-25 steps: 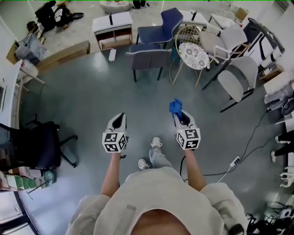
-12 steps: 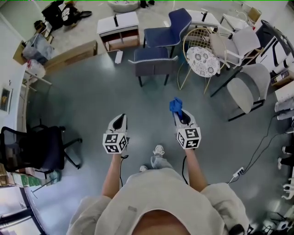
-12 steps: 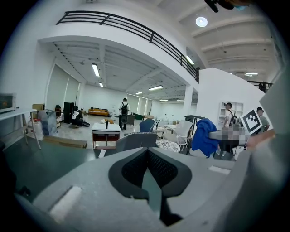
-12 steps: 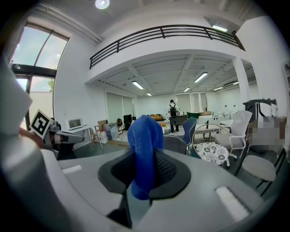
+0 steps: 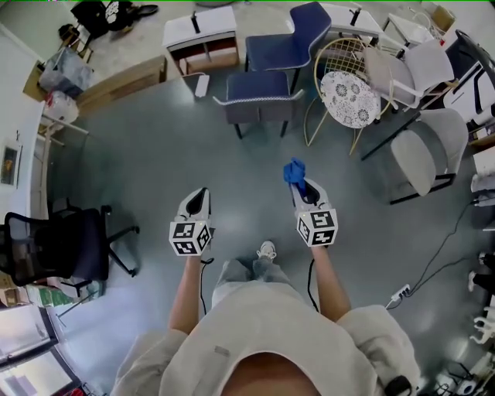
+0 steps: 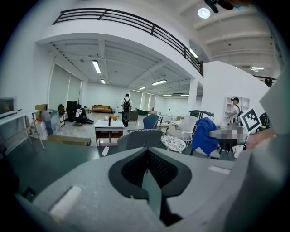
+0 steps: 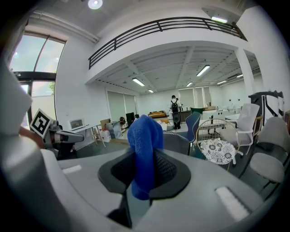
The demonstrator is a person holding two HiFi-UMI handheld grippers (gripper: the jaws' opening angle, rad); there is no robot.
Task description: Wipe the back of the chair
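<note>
Chair (image 5: 259, 104) on grey floor (image 5: 139, 155), cluttered room; right gripper (image 5: 300, 186) pinching blue cloth (image 5: 294, 170)

Left gripper (image 5: 200, 195) and right gripper (image 5: 302, 186) are pale grey with black-and-white marker cubes (image 5: 190, 236); the top (image 5: 263, 325) looks beige.

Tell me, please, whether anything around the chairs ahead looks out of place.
Nothing looks spilled or broken. One small white object lies on the floor beside the low white table, left of the grey chair.

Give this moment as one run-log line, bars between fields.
right gripper: shut on blue cloth | left gripper: shut, empty | grey chair: ahead, untouched
</note>
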